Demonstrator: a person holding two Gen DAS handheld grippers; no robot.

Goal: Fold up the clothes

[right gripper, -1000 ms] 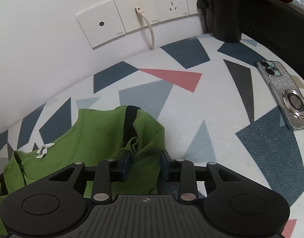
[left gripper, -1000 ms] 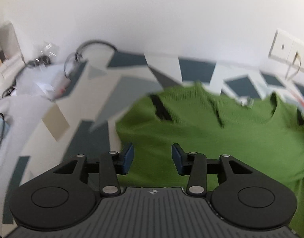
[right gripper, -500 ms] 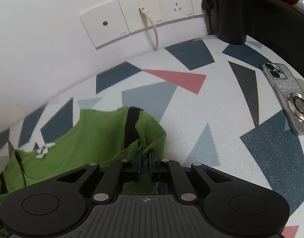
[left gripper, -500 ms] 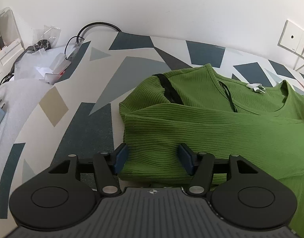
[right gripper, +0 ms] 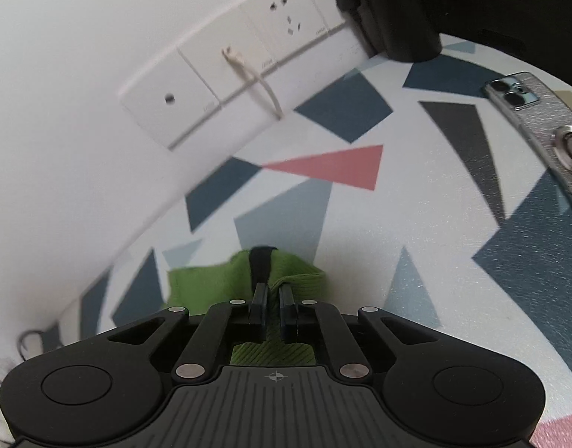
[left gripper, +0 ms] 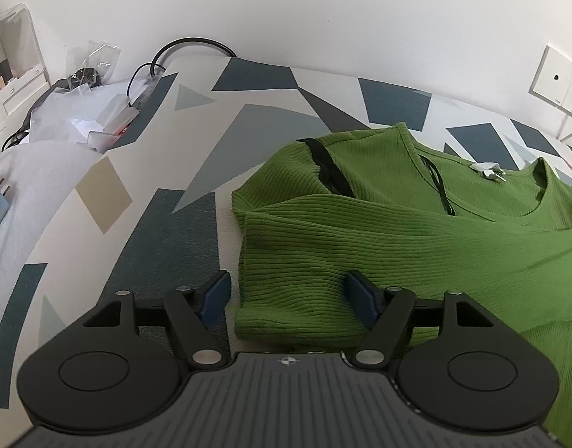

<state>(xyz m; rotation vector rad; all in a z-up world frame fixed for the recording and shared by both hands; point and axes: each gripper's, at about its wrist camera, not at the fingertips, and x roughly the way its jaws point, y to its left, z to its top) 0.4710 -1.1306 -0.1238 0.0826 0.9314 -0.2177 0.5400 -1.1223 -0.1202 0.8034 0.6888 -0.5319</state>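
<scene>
Here, the sweater (left gripper: pixel 416 246), green and ribbed, lay on the patterned table (left gripper: pixel 166 231) with one sleeve (left gripper: pixel 308 272) folded across its body; the neckline and a small white tag (left gripper: pixel 487 170) faced the wall. The left gripper (left gripper: pixel 288 295) stood with its jaws spread wide, one blue pad off the cloth at the sleeve's left edge and the other over the ribbed fabric, so that the cuff end lay between them unclamped. Whether the pads touched the fabric could not be told. The right gripper (right gripper: pixel 273 304) was closed on a bunched fold of the sweater (right gripper: pixel 293 272) beside a black trim strip (right gripper: pixel 260 265); the fabric appeared raised off the table, though the blurred view left its height uncertain. A phone (right gripper: pixel 540 127) lay well apart at the right edge, and wall sockets (right gripper: pixel 248 71) with a white cable (right gripper: pixel 256 82) stood behind. Clear plastic bags (left gripper: pixel 84 108) and a black cord (left gripper: pixel 189 46) occupied the far left corner.

The step in hand appeared to be the second sleeve or shoulder fold: the right side was gripped and ready to be carried across the body, while the left sleeve was already laid in. The next move probably called for carrying the held fold inward without dragging the body, then releasing it flat; the left gripper could close on the cuff or press it down to keep the first fold from shifting.
</scene>
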